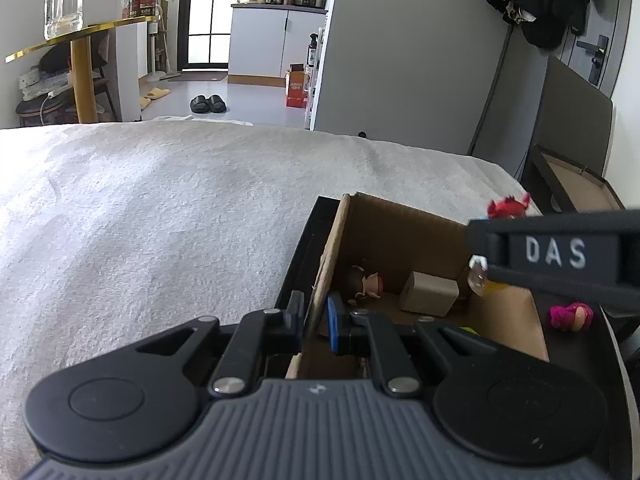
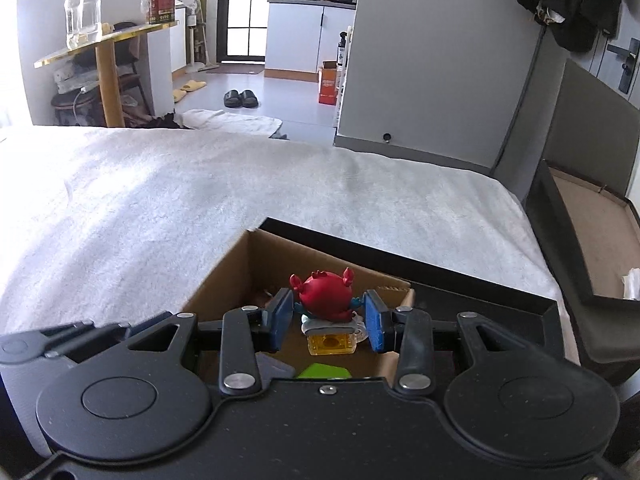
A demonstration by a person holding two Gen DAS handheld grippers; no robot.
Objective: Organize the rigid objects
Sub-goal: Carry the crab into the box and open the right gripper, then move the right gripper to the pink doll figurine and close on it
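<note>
With the left gripper (image 1: 316, 320) clamped on the cardboard box (image 1: 400, 228) wall, the right gripper (image 2: 326, 320) held the red crab figurine (image 2: 324, 300) over it, needing release inside.

We note a small home: bed (image 2: 200, 184) with white cover, slippers (image 2: 241, 98) on floor, kitchen counter (image 2: 308, 4) with cooking pots beyond.
</note>
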